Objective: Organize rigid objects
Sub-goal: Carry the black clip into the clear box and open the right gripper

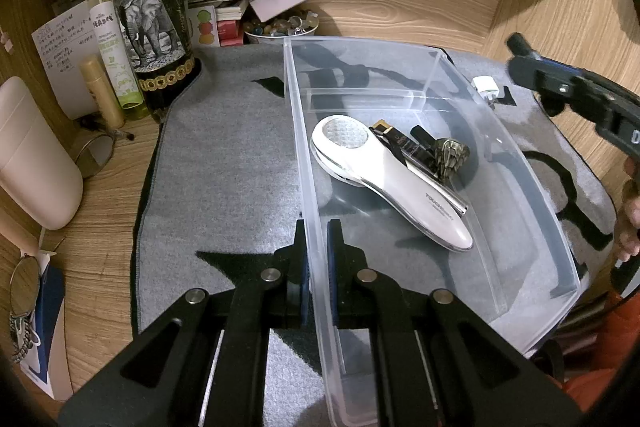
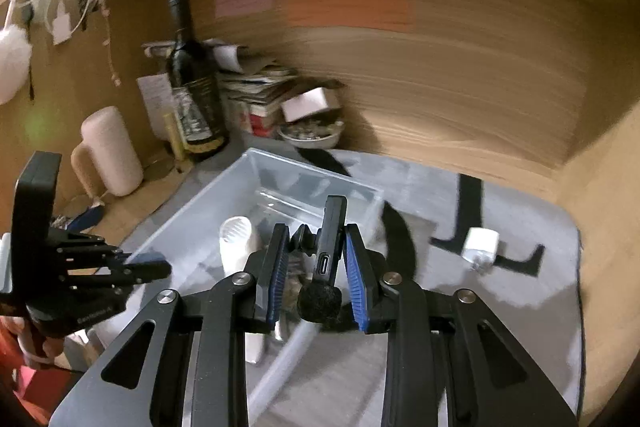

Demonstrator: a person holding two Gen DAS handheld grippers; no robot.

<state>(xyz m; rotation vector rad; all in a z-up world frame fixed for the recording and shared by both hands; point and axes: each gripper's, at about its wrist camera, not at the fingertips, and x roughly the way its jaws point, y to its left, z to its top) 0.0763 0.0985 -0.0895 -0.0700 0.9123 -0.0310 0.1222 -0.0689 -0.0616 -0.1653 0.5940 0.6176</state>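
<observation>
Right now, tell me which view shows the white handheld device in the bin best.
The left wrist view: the white handheld device lies fully visible inside the clear bin. The right wrist view shows only its blurred rounded end behind the fingers.

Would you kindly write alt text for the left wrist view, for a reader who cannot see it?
The left gripper is shut on the near wall of a clear plastic bin on a grey mat. Inside lie a white handheld device and small dark items; a wine bottle stands behind, at left.

"TOUCH…" lettering, its end unclear, on the white handheld device (image 1: 384,179) in the clear bin (image 1: 532,195)
</observation>
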